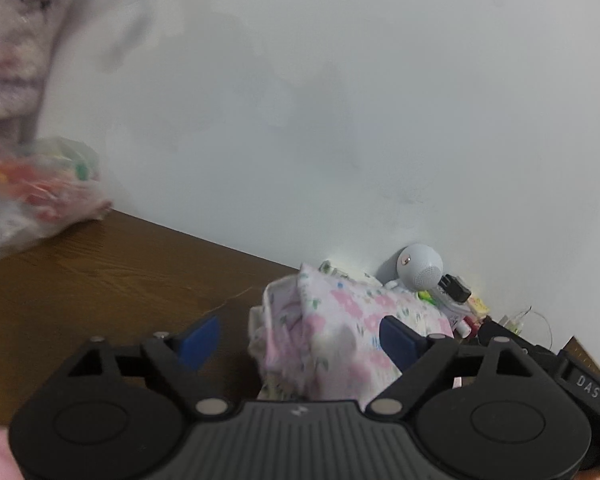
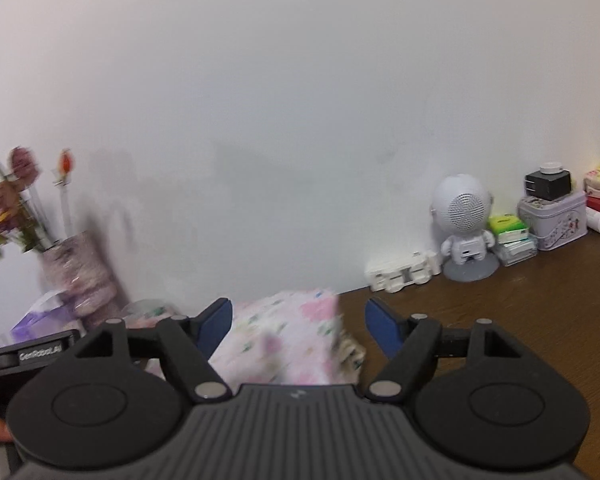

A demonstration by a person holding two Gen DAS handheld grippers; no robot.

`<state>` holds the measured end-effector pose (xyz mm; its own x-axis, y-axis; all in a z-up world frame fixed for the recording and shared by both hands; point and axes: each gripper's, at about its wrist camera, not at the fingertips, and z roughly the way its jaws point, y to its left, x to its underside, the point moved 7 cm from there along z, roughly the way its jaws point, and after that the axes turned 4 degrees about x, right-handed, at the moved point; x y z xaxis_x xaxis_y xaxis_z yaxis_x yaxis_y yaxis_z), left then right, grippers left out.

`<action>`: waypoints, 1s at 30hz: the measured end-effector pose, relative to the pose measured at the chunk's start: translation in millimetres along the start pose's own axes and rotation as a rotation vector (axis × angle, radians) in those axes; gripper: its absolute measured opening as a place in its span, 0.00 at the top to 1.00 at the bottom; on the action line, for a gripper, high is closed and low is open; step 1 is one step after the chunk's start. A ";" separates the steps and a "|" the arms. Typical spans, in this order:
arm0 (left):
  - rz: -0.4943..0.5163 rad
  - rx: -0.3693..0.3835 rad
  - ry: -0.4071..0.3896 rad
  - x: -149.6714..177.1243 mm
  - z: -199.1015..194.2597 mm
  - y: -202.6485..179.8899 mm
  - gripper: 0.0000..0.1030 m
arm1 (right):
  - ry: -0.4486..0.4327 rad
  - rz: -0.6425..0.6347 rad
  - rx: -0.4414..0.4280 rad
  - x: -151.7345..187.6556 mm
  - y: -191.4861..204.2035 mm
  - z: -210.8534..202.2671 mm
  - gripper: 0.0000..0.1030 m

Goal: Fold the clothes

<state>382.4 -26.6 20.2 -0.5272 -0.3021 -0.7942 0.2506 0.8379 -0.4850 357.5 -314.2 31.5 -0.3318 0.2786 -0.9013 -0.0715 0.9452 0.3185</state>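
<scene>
Wooden table (image 1: 100,272) carries the floral garment (image 1: 340,336), bunched ahead of both grippers. Left gripper (image 1: 300,344) and right gripper (image 2: 298,330) hang spread wide, cloth lying between each pair of fingers, pinched by neither.

Garment (image 2: 292,336) on table (image 2: 520,320), before wall (image 2: 300,100)

Brown wooden table (image 2: 540,312), against white wall. On it: floral garment (image 1: 340,332), plastic bag (image 1: 40,196), flower vase (image 2: 80,276), white robot figure (image 2: 464,228), toy train (image 2: 404,272), decorated tin (image 2: 552,220).
</scene>
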 end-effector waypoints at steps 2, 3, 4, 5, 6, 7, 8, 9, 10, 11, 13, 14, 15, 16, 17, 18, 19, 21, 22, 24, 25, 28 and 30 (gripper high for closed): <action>0.040 -0.029 -0.004 10.3 -16.8 -3.5 0.09 | 0.019 -0.025 -0.025 7.7 9.6 -11.0 0.20; 0.065 -0.054 -0.003 15.9 -24.8 -5.8 0.02 | 0.028 -0.044 -0.031 12.7 15.2 -16.1 0.14; 0.089 -0.079 -0.002 21.3 -32.8 -8.1 0.01 | 0.027 -0.058 -0.031 18.1 20.3 -22.2 0.11; 0.122 -0.099 -0.004 27.0 -38.1 -11.6 0.01 | 0.029 -0.063 -0.022 23.3 24.4 -27.7 0.03; 0.156 -0.113 -0.013 34.0 -45.7 -15.4 0.00 | 0.028 -0.062 -0.017 28.2 27.4 -32.4 0.00; 0.172 -0.123 -0.018 39.6 -50.8 -17.8 0.00 | 0.028 -0.061 -0.013 33.1 30.4 -37.0 0.00; 0.189 -0.134 -0.023 45.2 -55.9 -20.3 0.00 | 0.036 -0.065 -0.006 38.5 32.0 -40.6 0.00; 0.199 -0.156 -0.023 51.6 -60.8 -21.2 0.00 | 0.045 -0.069 0.000 44.0 33.6 -44.1 0.00; 0.209 -0.177 -0.021 57.9 -65.6 -22.1 0.00 | 0.054 -0.072 0.007 49.4 35.3 -47.6 0.00; 0.214 -0.195 -0.015 62.7 -69.1 -21.9 0.00 | 0.063 -0.076 0.013 54.9 36.9 -51.1 0.00; 0.227 -0.230 0.004 73.2 -76.8 -22.3 0.00 | 0.080 -0.083 0.026 65.7 40.1 -58.2 0.00; 0.233 -0.243 0.008 78.6 -81.9 -22.3 0.00 | 0.088 -0.075 0.034 71.1 39.7 -62.5 0.00; 0.238 -0.257 0.013 83.9 -87.0 -22.3 0.00 | 0.096 -0.065 0.046 75.9 39.7 -66.3 0.00; 0.245 -0.272 0.013 88.2 -92.0 -21.7 0.00 | 0.105 -0.052 0.071 81.8 39.1 -70.1 0.00; 0.251 -0.287 0.013 92.5 -97.0 -21.0 0.00 | 0.114 -0.039 0.096 87.7 38.5 -73.9 0.00; 0.259 -0.301 0.018 96.5 -101.7 -20.5 0.00 | 0.132 -0.044 0.115 93.4 40.0 -77.9 0.00; 0.266 -0.314 0.025 101.7 -107.7 -20.4 0.00 | 0.151 -0.049 0.134 99.1 41.5 -82.0 0.00; 0.280 -0.338 0.039 112.9 -120.5 -20.5 0.00 | 0.188 -0.059 0.172 110.3 44.6 -90.3 0.00; 0.284 -0.343 0.044 117.6 -126.2 -20.9 0.00 | 0.207 -0.064 0.191 116.0 46.2 -94.5 0.00; 0.287 -0.361 0.054 125.5 -138.7 -22.1 0.00 | 0.233 -0.089 0.202 125.3 52.5 -105.1 0.00; 0.288 -0.372 0.056 129.4 -145.7 -22.7 0.00 | 0.240 -0.109 0.194 129.0 57.3 -111.5 0.00; 0.292 -0.388 0.061 139.6 -166.8 -26.0 0.00 | 0.221 -0.163 0.196 140.6 70.5 -137.0 0.00; 0.290 -0.385 0.068 147.4 -183.7 -29.7 0.00 | 0.216 -0.173 0.199 146.8 76.2 -152.0 0.00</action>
<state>148.1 -12.5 -15.2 -0.5355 -0.0119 -0.8444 0.0833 0.9943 -0.0668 160.4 -227.1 -31.9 -0.5241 0.0885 -0.8471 0.0340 0.9960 0.0830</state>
